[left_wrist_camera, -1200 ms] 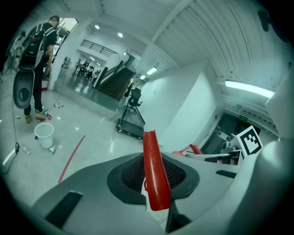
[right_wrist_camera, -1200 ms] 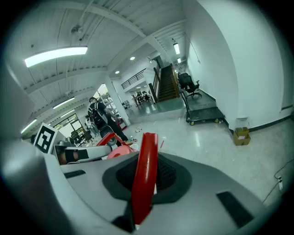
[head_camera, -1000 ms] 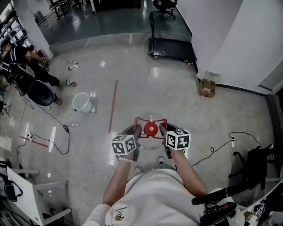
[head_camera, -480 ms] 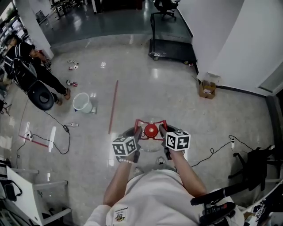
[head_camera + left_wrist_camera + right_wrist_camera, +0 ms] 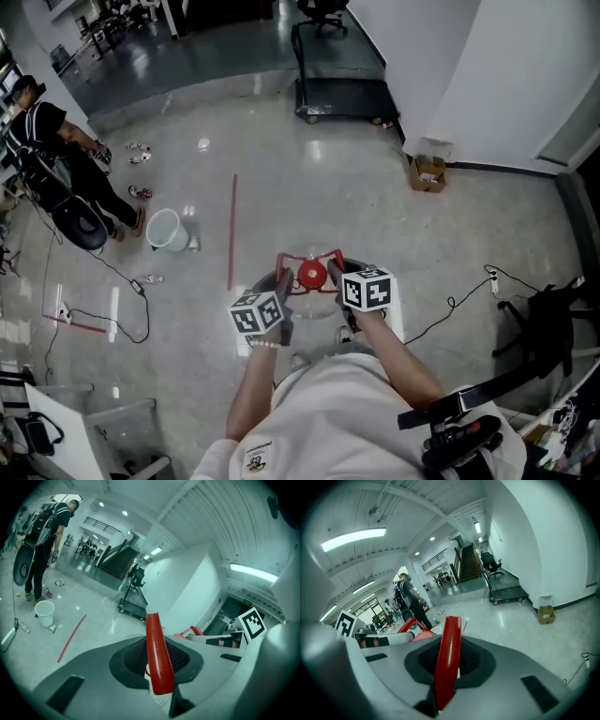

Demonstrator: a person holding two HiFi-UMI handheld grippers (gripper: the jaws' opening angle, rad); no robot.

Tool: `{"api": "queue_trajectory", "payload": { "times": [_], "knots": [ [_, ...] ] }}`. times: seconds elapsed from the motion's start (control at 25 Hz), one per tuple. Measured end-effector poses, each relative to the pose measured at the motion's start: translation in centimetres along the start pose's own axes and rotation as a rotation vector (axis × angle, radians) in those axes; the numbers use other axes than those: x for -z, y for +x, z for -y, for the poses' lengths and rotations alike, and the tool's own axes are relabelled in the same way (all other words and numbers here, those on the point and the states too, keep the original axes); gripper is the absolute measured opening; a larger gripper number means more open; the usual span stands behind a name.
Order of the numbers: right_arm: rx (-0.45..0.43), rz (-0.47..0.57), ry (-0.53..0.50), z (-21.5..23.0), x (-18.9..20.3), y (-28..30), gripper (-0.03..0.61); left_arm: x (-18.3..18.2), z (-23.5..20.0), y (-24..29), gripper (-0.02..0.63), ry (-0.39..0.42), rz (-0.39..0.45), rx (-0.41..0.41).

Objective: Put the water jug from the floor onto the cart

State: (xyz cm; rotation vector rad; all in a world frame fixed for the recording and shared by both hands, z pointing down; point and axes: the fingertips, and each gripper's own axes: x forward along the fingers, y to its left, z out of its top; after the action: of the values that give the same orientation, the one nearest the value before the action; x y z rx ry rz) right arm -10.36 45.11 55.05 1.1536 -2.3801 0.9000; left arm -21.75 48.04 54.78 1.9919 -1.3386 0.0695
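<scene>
The water jug [image 5: 320,307] is a clear, round bottle with a red cap [image 5: 312,274] and a red carrying frame; it hangs in front of the person, above the floor. My left gripper [image 5: 283,284] is shut on the frame's left red bar [image 5: 155,644]. On the right red bar [image 5: 449,641] my right gripper [image 5: 337,278] is shut the same way. Each bar runs between dark ribbed pads [image 5: 136,659]. The black flat cart [image 5: 341,94] stands far ahead by the white wall, and also shows as the cart [image 5: 508,592] in the right gripper view.
A white bucket [image 5: 167,230] and a red floor strip [image 5: 231,232] lie ahead to the left. A person [image 5: 66,173] stands at the far left by scattered bottles. A cardboard box [image 5: 427,172] sits by the wall. Cables [image 5: 459,309] and a dark stand [image 5: 548,333] are at the right.
Both grippers keep their hold on the jug's frame, unmoved. The head view has shifted, so the cart and floor sit a little to the left. The person at left has straightened up.
</scene>
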Motion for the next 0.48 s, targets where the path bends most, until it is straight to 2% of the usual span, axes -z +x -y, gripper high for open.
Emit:
{"api": "queue_trajectory", "payload": {
  "times": [0.48],
  "knots": [
    [0.005,-0.003,0.005,0.51,0.02,0.05,0.046,0.14,0.47,0.73,0.064,0.005,-0.013,0.017]
  ]
}}
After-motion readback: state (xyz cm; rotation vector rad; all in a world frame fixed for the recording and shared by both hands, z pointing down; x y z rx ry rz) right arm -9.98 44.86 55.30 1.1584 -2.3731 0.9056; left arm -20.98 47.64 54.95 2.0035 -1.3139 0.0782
